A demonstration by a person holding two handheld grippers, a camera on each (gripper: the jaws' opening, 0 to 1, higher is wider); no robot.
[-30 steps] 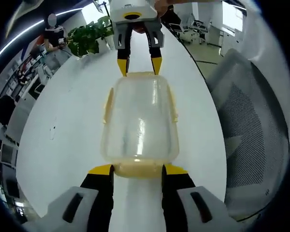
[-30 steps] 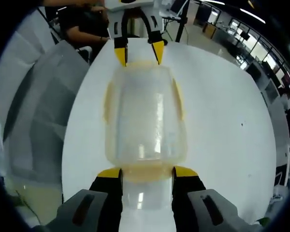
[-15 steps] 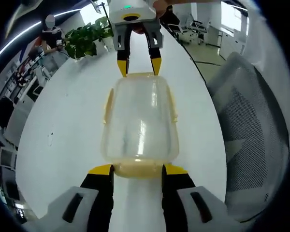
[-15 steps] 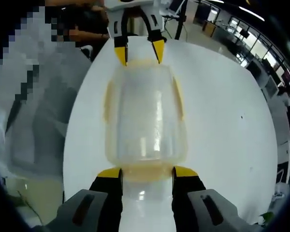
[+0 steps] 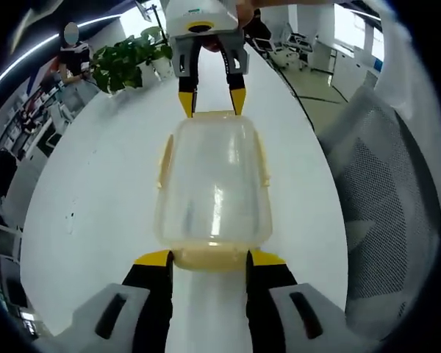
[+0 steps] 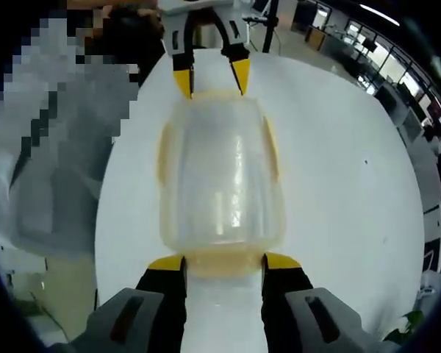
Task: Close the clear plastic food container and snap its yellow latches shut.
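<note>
Left gripper view: the left claw (image 5: 209, 257) spreads apart at the near end of the lidded container (image 5: 213, 184) on the desk (image 5: 95, 184); the right claw (image 5: 212, 101), also apart, flanks its far end.

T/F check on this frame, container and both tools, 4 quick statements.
1. The clear plastic food container sits on a white table. True.
2. The left tool is shut with nothing between its jaws. False: its jaws are spread, one at each side of the container's near end.
3. The right tool is at the container's far end in the left gripper view. True.
4. The container holds food. False: it looks empty.
</note>
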